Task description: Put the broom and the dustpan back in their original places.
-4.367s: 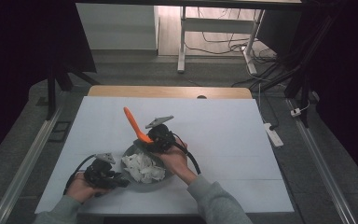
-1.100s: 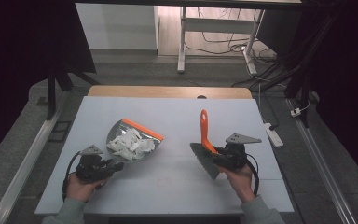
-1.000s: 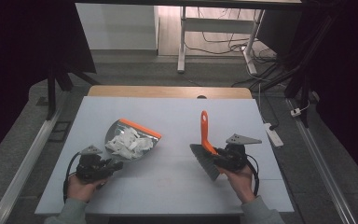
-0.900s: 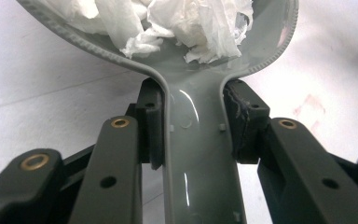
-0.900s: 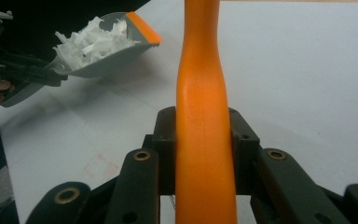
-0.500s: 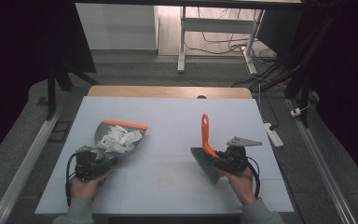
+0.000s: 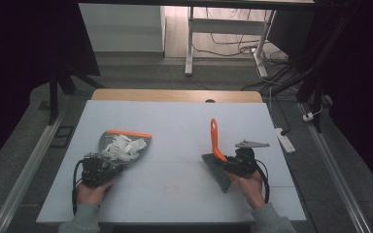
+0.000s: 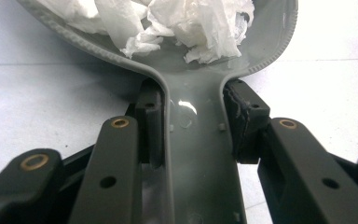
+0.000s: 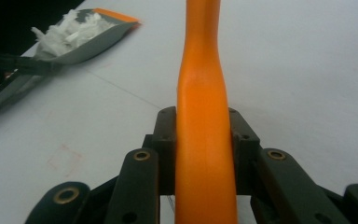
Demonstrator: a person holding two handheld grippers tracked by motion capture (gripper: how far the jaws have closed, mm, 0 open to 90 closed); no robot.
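The dustpan (image 7: 124, 144), full of paper (image 7: 121, 147), is clamped by the left gripper (image 7: 108, 167), mouth toward 1 o'clock. The brush (image 7: 217, 155) is gripped by the right gripper (image 7: 228, 164) at 3 o'clock, well apart on the bench (image 7: 175, 121).

Left gripper (image 7: 96, 169): black body, black cable looped beside wrist. Right gripper (image 7: 240, 162): black too, black cable curving past hand, grey three-cornered plate (image 7: 251, 144) on top. Both sleeves grey (image 7: 80, 222), ending at wrist. Up close, jaws matte black, flat link bars with brass-coloured rivets (image 8: 120, 122) and small plain holes; left pad (image 8: 245, 116) rough, worn at edge.
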